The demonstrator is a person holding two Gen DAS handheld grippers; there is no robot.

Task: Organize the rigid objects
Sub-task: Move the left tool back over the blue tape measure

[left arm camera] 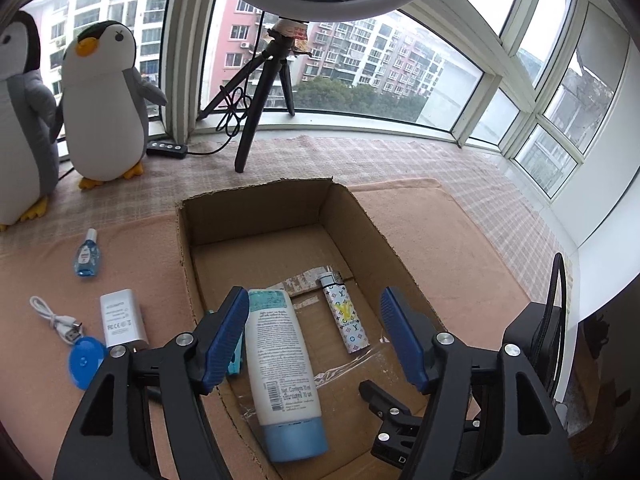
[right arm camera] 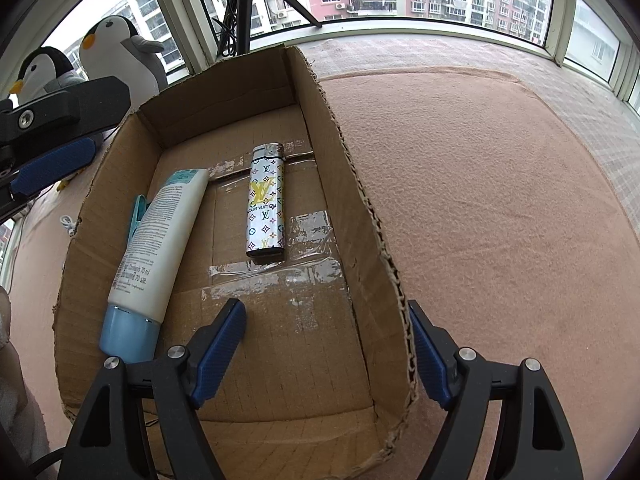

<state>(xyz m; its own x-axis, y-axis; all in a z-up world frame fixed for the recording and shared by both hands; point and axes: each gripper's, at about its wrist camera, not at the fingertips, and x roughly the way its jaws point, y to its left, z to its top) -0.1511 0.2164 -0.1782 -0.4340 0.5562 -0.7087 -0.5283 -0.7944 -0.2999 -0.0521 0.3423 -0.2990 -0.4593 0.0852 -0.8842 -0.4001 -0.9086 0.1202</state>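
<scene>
Cardboard box (right arm camera: 360, 184) holds white blue-capped tube (right arm camera: 156, 248), monogrammed lighter (right arm camera: 266, 204).

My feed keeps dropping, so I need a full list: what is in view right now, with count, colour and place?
open cardboard box: one, brown, centre of the pink cloth
white tube with light blue cap: one, lying in the box, left side
silver patterned lighter: one, lying on the box floor, right of the tube
small clear blue bottle: one, on the cloth left of the box
white charger block: one, left of the box
white USB cable: one, beside the charger
round blue disc: one, by the charger
plush penguins: two, grey and white, by the window
black tripod with ring light: one, behind the box
left gripper: blue pads, open above the tube
right gripper: blue pads, straddling the box's right wall, not pressing it
</scene>
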